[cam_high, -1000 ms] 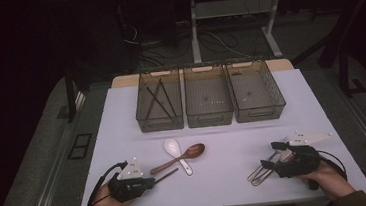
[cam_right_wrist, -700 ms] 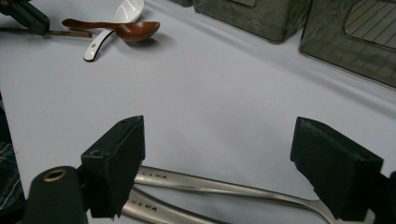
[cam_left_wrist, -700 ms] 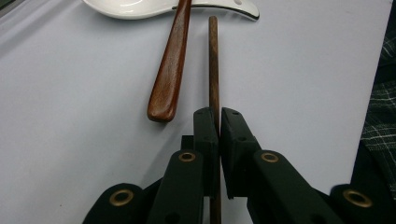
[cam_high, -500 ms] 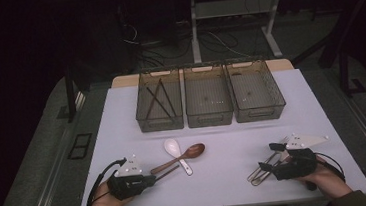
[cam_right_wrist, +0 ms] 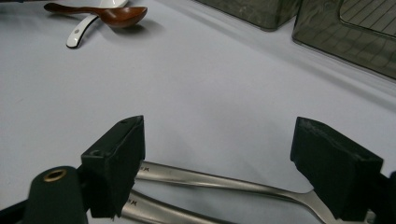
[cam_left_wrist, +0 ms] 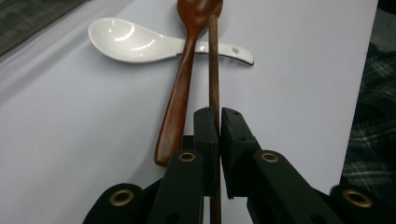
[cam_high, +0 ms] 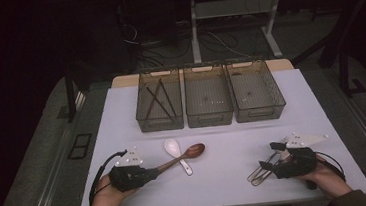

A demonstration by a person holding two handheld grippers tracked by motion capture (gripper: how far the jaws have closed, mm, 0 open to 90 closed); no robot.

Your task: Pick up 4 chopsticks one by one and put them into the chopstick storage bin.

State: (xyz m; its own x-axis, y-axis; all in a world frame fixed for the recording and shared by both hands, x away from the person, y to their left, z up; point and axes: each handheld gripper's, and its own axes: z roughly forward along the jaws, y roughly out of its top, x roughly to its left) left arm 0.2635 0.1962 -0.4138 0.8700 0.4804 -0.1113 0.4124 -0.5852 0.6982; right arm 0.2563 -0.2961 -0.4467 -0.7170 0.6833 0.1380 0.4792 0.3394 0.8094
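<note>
The left tongs (cam_left_wrist: 218, 122) are pinching a thin brown chopstick (cam_left_wrist: 214, 60) near its end; the stick runs straight out toward 12 o'clock in the left gripper view, just beside a wooden spoon (cam_left_wrist: 180, 93) whose handle lies across a white ceramic spoon (cam_left_wrist: 126, 41). In the high view this group sits on the counter (cam_high: 227, 174) at about 7 o'clock. At 4 o'clock, the right tongs (cam_right_wrist: 224, 163) are spread wide over two metal utensils (cam_right_wrist: 205, 179), probably forks, lying on the counter between the jaws; whether either jaw touches them is unclear. Three mesh bins (cam_high: 210, 111) stand at 12 o'clock.
</note>
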